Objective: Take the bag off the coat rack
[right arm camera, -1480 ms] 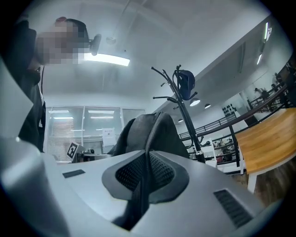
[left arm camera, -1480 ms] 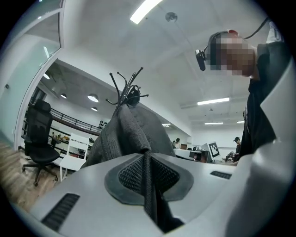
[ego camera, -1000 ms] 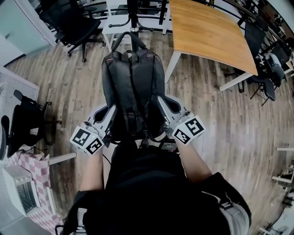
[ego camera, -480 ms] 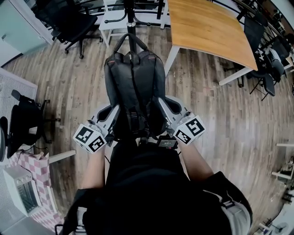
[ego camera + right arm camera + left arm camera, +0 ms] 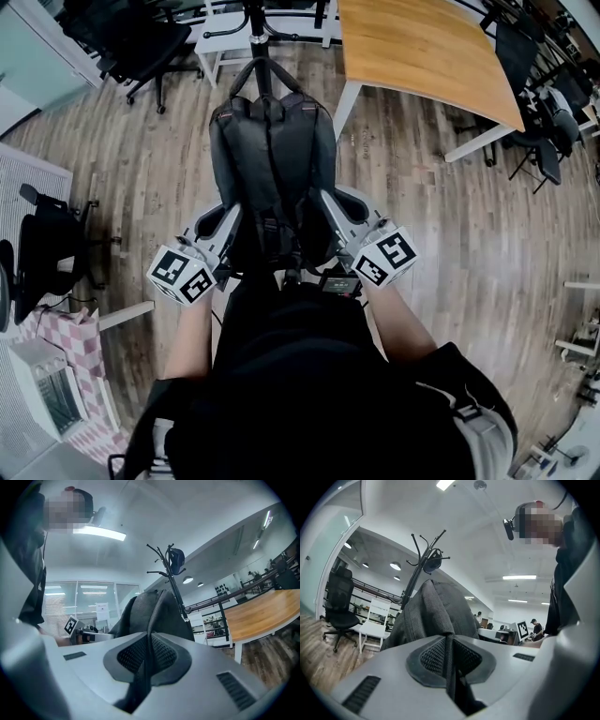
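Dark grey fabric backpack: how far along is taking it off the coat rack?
Done, it seems: the dark grey fabric backpack sits below the hooks of the black metal coat rack, apparently unhooked. In hand: the left gripper and right gripper each pinch its fabric. Left: carry it clear of the rack's pole, close behind its top.

The room is lit evenly by ceiling strip lights [image 5: 98, 533], blown out to glare in both gripper views. Fisheye bending and black corners are seen at the edges. The near fingers [image 5: 211, 667] are rendered soft; shadows on the floor [image 5: 450, 244] are kept faint.
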`<state>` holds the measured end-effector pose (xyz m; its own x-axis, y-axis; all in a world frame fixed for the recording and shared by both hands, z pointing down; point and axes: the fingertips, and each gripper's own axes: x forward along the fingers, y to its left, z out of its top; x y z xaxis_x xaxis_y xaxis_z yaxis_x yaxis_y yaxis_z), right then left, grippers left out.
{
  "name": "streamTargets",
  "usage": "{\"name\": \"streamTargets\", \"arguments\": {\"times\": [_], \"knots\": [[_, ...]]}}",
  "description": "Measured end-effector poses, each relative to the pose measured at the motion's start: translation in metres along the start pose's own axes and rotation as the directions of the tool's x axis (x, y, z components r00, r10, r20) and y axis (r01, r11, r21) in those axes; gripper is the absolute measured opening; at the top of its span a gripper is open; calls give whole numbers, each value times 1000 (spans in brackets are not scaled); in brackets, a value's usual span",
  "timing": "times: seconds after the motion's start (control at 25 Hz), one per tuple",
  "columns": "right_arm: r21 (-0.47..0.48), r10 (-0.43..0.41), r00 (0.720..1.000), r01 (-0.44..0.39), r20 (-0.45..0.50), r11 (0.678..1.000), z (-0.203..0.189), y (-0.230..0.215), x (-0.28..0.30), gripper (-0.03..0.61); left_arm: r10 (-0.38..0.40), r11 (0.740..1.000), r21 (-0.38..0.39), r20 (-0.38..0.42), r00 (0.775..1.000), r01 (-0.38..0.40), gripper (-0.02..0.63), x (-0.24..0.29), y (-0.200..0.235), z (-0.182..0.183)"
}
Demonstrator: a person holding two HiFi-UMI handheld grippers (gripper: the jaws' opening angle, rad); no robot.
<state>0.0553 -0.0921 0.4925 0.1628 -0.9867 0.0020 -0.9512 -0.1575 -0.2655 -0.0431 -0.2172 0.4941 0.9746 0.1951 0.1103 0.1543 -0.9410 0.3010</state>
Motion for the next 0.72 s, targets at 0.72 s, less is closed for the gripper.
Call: {"name": "streamTargets", "arguments": {"times": [0.72], "knots": [[5,3,1000,-3,-3,1000,6,2,-5,41,-14,999,-39,2,1000,14,43,-1,-4,1]]}}
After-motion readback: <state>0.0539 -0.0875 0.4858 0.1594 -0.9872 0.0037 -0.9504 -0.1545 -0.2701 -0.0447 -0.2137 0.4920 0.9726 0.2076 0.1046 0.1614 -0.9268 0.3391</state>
